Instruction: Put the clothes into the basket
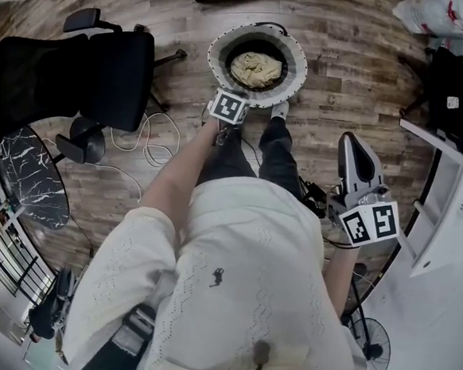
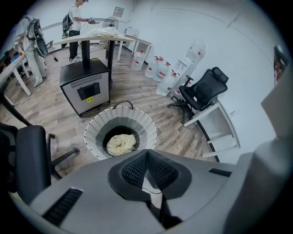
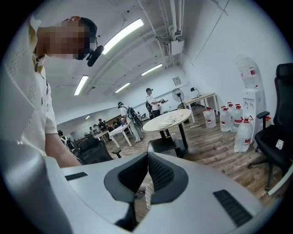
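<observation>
Release step: hanging left tool (image 2: 147, 153) and right tool (image 3: 147, 155) pinched shut, empty, basket (image 2: 98, 123) with clothes (image 2: 121, 144) ahead; likely seeking more next.

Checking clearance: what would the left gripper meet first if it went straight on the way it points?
Most likely the basket's near rim, right ahead of the shut left gripper; the cloth lies just past it. Depth is unclear.
</observation>
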The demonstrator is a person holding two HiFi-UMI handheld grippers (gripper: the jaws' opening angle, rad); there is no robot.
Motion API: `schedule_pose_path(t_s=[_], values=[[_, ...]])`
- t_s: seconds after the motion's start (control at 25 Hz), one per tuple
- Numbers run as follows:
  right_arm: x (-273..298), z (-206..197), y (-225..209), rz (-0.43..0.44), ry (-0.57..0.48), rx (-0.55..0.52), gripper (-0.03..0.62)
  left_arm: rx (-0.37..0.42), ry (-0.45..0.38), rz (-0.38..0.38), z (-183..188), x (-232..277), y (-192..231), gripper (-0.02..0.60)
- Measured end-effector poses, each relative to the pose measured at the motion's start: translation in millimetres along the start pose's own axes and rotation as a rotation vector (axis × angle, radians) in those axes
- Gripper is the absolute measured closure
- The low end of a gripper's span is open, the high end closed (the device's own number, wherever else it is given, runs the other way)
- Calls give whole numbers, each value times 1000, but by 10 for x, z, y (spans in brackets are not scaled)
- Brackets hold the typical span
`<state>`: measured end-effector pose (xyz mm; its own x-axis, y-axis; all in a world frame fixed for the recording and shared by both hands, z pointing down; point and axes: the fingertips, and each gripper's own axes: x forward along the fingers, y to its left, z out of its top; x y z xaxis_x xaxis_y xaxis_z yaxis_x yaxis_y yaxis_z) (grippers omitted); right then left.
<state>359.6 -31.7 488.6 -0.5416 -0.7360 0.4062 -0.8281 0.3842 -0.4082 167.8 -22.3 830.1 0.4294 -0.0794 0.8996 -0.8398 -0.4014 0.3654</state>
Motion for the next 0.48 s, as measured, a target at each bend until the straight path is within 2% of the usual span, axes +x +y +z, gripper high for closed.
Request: schedule_pose_path(t_s=[0.32, 0.48], values=[[65, 53, 151, 44, -3, -11, 582, -10, -97, -53, 131, -263, -217, 561], [107, 86, 203, 61, -5, -20, 582, 36, -157, -70, 217, -478, -384, 560]])
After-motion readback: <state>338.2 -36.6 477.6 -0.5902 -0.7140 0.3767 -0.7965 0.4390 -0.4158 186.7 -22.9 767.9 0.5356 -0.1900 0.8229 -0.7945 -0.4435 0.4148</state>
